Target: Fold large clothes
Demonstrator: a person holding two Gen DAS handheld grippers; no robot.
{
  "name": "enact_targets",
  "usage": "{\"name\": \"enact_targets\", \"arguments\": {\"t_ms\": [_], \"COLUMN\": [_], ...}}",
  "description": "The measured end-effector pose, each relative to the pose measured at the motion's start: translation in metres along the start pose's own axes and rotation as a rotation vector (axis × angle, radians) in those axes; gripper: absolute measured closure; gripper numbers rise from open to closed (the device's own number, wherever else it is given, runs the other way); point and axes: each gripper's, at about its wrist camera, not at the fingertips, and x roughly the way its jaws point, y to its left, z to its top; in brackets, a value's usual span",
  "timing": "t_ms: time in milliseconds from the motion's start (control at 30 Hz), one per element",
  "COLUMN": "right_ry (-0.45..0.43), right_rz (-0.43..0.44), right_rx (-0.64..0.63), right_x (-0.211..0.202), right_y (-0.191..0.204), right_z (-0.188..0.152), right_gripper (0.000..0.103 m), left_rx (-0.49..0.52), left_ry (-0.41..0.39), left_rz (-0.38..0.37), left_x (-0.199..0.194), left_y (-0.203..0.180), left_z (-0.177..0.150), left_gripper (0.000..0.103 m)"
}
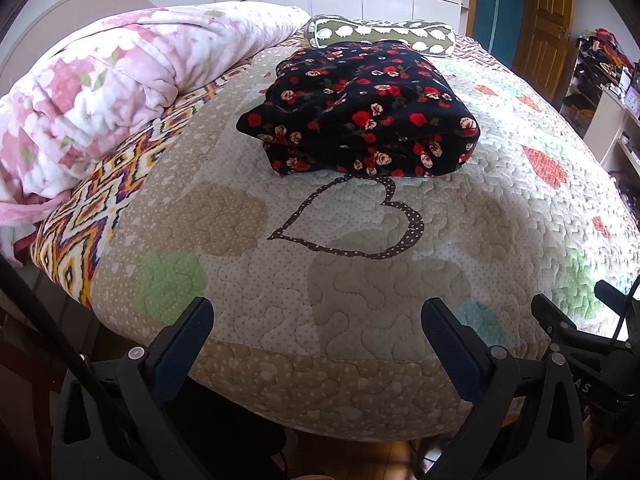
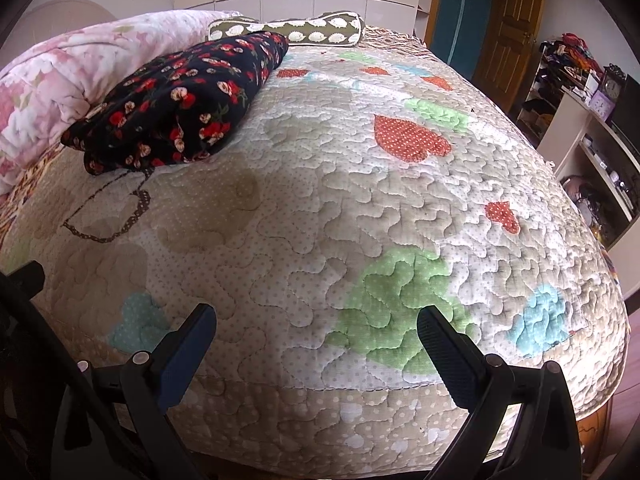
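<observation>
A black garment with red and cream roses [image 1: 360, 112] lies folded in a thick bundle on the quilted bed, toward its far side; it also shows in the right wrist view [image 2: 180, 108] at upper left. My left gripper [image 1: 316, 320] is open and empty, hovering over the bed's near edge, well short of the garment. My right gripper [image 2: 316, 328] is open and empty over the near edge, to the right of the garment and far from it. The right gripper's body [image 1: 580, 340] shows at the left view's right edge.
The heart-patterned quilt [image 2: 360, 208] covers the bed. A rolled pink floral duvet [image 1: 112, 80] lies along the left side. An olive pillow [image 1: 380, 34] sits behind the garment. Shelves with clutter [image 2: 592, 128] and a wooden door [image 2: 508, 28] stand at right.
</observation>
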Motion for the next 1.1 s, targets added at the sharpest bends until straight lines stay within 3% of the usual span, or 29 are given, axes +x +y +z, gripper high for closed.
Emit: {"name": "enact_targets", "arguments": {"t_ms": [333, 1100], "right_ry": [-0.021, -0.061], "right_rz": [-0.082, -0.096], "right_rx": [-0.054, -0.087], "right_x": [0.002, -0.012], "right_y": [0.001, 0.008], "right_z": [-0.001, -0.004], "right_gripper": [0.000, 0.000], "left_rx": [0.030, 0.050], "left_ry": [0.021, 0.009], "left_rz": [0.003, 0.010], "left_x": [0.006, 0.002], "left_y": [-0.014, -0.020], "left_z": [0.000, -0.007], "left_gripper": [0.000, 0.000]}}
